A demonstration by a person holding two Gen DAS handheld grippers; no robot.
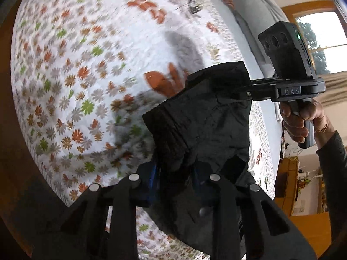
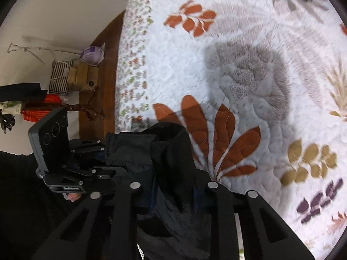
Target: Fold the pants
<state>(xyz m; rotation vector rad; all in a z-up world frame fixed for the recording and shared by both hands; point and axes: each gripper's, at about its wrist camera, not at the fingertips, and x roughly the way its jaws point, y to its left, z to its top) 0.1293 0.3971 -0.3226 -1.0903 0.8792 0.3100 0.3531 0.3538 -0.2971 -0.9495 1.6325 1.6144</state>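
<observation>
Both tongs, left (image 1: 174, 173) and right (image 2: 173, 191), grip the black pants (image 1: 201, 117) by one edge, held above the bed (image 1: 91, 49) so they hang free for folding.

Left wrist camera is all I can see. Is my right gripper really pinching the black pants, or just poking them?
Observer: Pinching. In the right wrist view the right gripper is shut on the pants, with cloth bunched in its grip.
Operator: Can that camera see my left one?
Observer: Yes, the left gripper bites the pants' edge from the side.
Operator: Anything past the bed?
Observer: A striped bag by the wall, beyond the bed's wooden edge.
</observation>
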